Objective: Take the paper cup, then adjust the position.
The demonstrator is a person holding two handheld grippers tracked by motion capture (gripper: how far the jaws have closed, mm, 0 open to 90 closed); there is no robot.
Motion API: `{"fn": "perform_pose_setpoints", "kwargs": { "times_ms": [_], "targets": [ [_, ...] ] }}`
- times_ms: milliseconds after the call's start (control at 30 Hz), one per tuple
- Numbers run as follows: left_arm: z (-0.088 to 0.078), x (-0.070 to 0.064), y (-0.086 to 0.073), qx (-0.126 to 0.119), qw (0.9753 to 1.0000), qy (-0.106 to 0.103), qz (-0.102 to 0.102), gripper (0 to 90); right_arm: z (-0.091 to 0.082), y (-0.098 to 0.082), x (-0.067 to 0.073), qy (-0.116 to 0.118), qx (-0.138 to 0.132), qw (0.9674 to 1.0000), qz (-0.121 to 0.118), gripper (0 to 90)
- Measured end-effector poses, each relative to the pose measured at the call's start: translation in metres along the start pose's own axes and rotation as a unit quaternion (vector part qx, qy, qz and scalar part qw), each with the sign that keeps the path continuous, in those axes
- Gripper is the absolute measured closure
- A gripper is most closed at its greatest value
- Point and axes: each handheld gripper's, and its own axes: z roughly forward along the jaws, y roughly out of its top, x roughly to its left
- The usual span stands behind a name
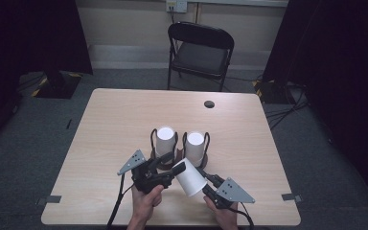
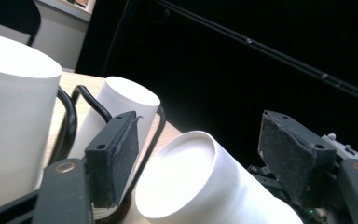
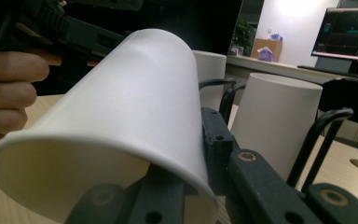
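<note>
A white paper cup (image 1: 190, 178) hangs tilted over the table's near middle, between both grippers. My right gripper (image 1: 199, 181) is shut on it near the rim; in the right gripper view one finger (image 3: 216, 137) presses the cup's (image 3: 121, 102) wall and the other is hidden. My left gripper (image 1: 172, 163) stands open, its jaws wide on either side of the cup's base (image 2: 182, 177) without touching it. Just behind, two more white cups (image 1: 165, 140) (image 1: 195, 146) stand upside down in black wire holders (image 1: 152, 139).
The wooden table (image 1: 124, 110) has a round cable hole (image 1: 209, 104) near its far edge and tape marks (image 1: 52, 199) at the near corners. A black folding chair (image 1: 200, 52) stands beyond the table. Dark curtains hang on both sides.
</note>
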Motion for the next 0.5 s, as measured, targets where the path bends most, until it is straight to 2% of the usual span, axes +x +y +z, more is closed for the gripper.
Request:
{"fn": "perform_pose_setpoints", "kwargs": {
  "times_ms": [167, 267, 333, 400, 500],
  "targets": [
    [0.001, -0.001, -0.001, 0.005, 0.9994, 0.019, 0.027, 26.6, 0.001, -0.001, -0.003, -0.001, 0.025, 0.9996, 0.014, 87.1],
    [0.000, -0.002, 0.000, 0.007, 0.9980, 0.032, 0.054, 25.0, 0.002, -0.002, -0.005, -0.003, 0.050, 0.9986, 0.018, 87.1],
    [-0.001, -0.004, 0.000, 0.010, 0.9961, 0.042, 0.076, 24.1, 0.003, -0.002, -0.006, -0.001, 0.066, 0.9974, 0.028, 87.2],
    [-0.001, -0.005, 0.000, 0.018, 0.9933, 0.049, 0.103, 22.6, 0.003, -0.002, -0.008, 0.001, 0.079, 0.9962, 0.035, 87.1],
    [-0.001, -0.007, -0.001, 0.027, 0.9894, 0.059, 0.130, 20.6, 0.003, -0.002, -0.011, 0.002, 0.098, 0.9940, 0.047, 87.2]
  ]
}}
